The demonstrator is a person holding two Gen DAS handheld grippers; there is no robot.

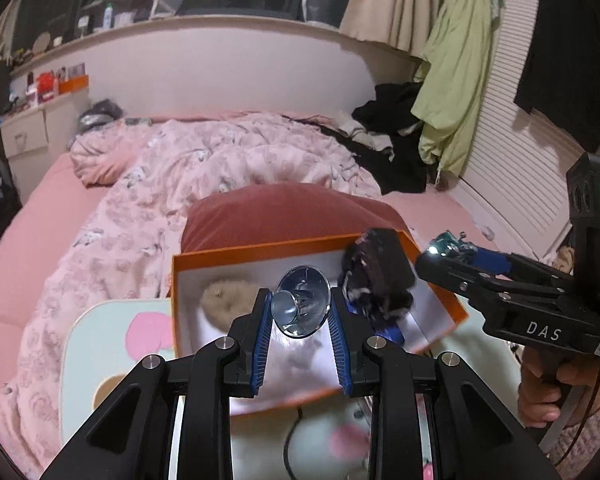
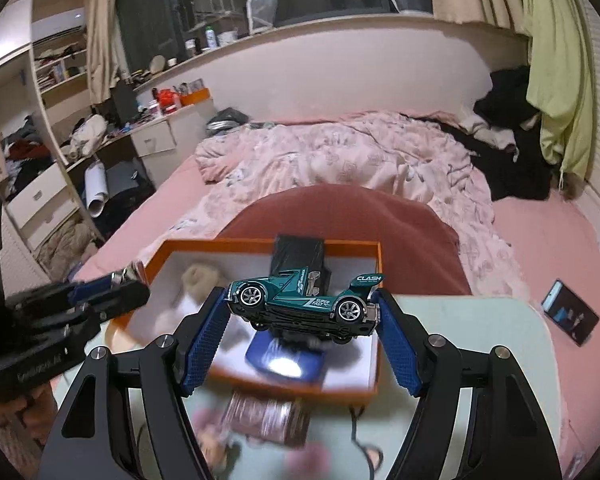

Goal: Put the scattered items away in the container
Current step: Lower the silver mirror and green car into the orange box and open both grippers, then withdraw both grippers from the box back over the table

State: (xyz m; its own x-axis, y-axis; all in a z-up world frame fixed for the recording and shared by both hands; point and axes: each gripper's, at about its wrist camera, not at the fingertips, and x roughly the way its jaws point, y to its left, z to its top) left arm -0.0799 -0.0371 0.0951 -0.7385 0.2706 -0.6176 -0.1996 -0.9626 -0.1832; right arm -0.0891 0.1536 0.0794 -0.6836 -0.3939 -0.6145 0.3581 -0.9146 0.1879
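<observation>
- Currently both grippers are loaded and hang over the orange box (image 1: 256,249), which sits on a pale tray table (image 2: 480,320) on the bed.
- Left gripper (image 1: 301,309): clenched on a small shiny metal funnel-like cup (image 1: 300,306), pinched across its narrow end between the blue pads (image 1: 262,336). Narrow jaw gap fits the small neck; wide mouth faces away from the camera.
- Right gripper (image 2: 302,305): clamped on a green toy car (image 2: 304,302), nose and tail against the pads, so the jaws stand wide. Car hangs on its side, wheels toward the camera. Lengthwise grip probably chosen because the ends give flat contact.
- In the left view, the car shows at the tip of the right gripper, just past the box's right rim.
- Box already holds a beige fluffy item (image 1: 222,294), a black furry thing (image 1: 374,276) leaning on the far right wall, and a blue flat item (image 2: 286,360) on the floor.
- Judgement: transport step, both items above the box, release not yet done.
- Free floor is mid-left, so the cup should drop clean there.
- Risk: car may land on the blue item or bounce off the black thing; lower before letting go.
- Something blurred still lies on the table near the box's front edge; can't identify it.
</observation>
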